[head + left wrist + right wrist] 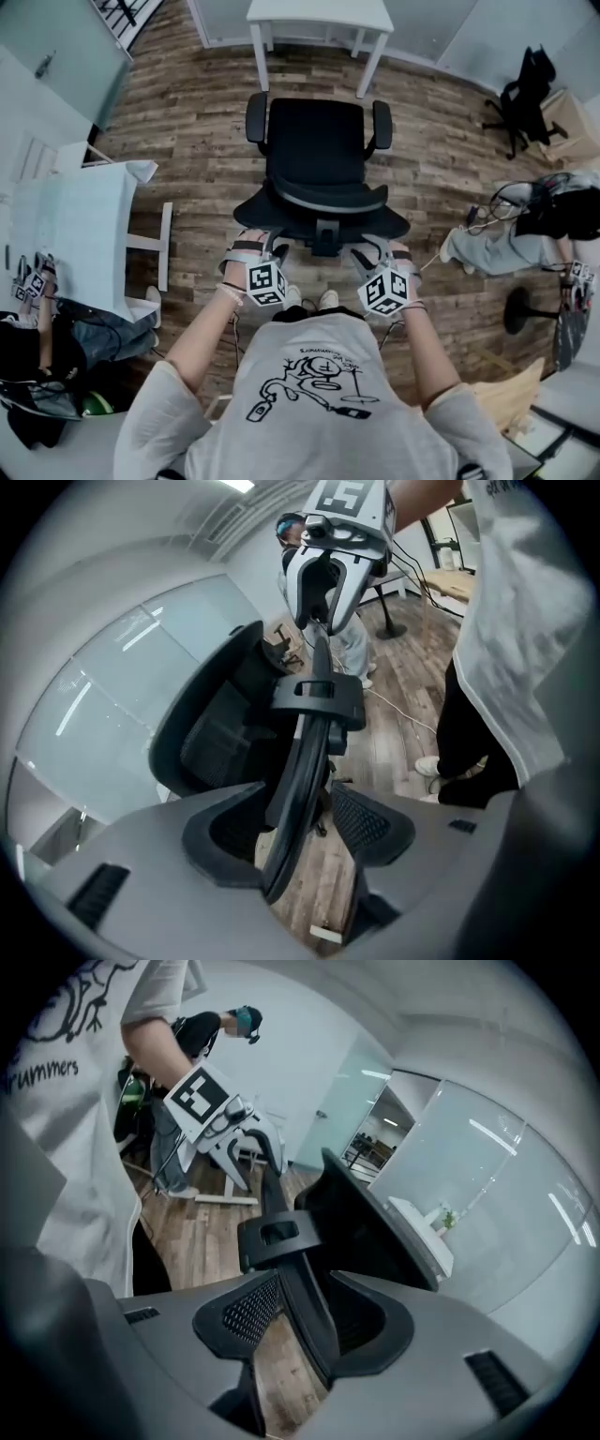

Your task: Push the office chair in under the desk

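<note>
Centre floor, office chair (316, 150) faces bench (319, 11) at 12 o'clock, not under it; left gripper (298, 832) and right gripper (302, 1321) fingers (234, 1321) stand wide astride backrest rim (328, 199); an uneven push may swivel it off line.

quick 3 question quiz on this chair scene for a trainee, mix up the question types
1. True or false: the office chair already sits fully under the white desk.
2. What stands between the jaws of the left gripper? A) an armrest B) the backrest's top edge C) a desk leg
3. Fill in: the jaws of the right gripper stand ____ (apart or together).
Key: 1 false; 2 B; 3 apart.
</note>
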Demonstrator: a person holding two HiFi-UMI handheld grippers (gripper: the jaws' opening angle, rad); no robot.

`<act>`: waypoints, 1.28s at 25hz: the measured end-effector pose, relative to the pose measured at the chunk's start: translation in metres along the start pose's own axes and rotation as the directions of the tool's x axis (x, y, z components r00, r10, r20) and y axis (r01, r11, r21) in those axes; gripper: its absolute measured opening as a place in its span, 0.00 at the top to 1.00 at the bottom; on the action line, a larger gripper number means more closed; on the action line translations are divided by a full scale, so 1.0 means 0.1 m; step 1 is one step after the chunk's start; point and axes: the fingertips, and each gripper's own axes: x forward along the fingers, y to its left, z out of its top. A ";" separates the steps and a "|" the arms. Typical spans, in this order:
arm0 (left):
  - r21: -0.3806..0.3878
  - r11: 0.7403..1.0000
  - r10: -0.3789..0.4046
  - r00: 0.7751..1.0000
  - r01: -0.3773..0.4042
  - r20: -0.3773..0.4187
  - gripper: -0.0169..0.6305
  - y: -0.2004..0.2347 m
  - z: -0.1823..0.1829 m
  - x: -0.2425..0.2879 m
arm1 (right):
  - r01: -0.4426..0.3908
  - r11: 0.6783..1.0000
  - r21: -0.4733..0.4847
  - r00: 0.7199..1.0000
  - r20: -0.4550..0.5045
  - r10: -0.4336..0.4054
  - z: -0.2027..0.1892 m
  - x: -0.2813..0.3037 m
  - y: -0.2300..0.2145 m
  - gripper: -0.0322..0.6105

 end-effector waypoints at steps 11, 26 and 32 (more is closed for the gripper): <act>0.157 0.987 -0.034 0.997 0.045 -0.074 0.79 -0.09 -0.18 0.45 | -0.046 0.980 -0.193 0.990 -0.141 0.019 -0.63 0.62 0.17 0.75; 0.137 0.983 -0.113 0.992 0.119 -0.049 0.82 -0.10 -0.17 0.47 | -0.079 0.991 -0.111 0.985 -0.162 0.060 -0.66 0.65 0.15 0.75; 0.134 0.984 -0.108 0.993 0.115 -0.055 0.82 0.01 -0.18 0.55 | -0.061 0.993 -0.098 0.982 -0.186 0.042 -0.65 0.73 0.04 0.75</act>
